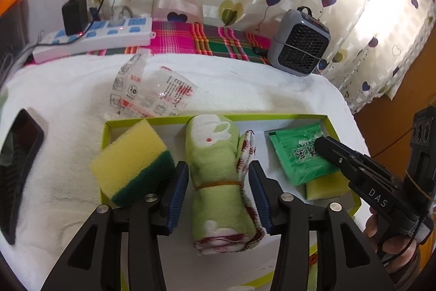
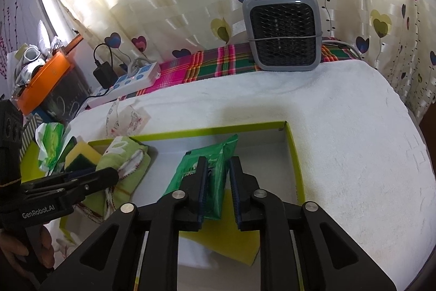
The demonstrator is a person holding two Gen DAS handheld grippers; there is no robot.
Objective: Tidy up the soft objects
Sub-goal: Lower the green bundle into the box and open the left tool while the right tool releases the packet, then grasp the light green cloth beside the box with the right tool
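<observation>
A shallow box with a lime-green rim (image 1: 218, 118) lies on a white towel. In it are a yellow-and-green sponge (image 1: 133, 164) at the left, a rolled green cloth (image 1: 218, 176) tied with a rubber band in the middle, and a green tissue packet (image 1: 301, 154) on a yellow sponge (image 1: 327, 186) at the right. My left gripper (image 1: 218, 190) is open, its jaws on either side of the rolled cloth. My right gripper (image 2: 218, 184) is open over the tissue packet (image 2: 207, 171); its left pad overlaps the packet. The rolled cloth also shows in the right wrist view (image 2: 122, 165).
A crumpled clear plastic wrapper (image 1: 152, 89) lies behind the box. A grey fan heater (image 1: 299, 42) and a power strip (image 1: 95, 37) stand at the back on a plaid cloth. A black tray (image 1: 16, 168) lies at the left. Curtains hang behind.
</observation>
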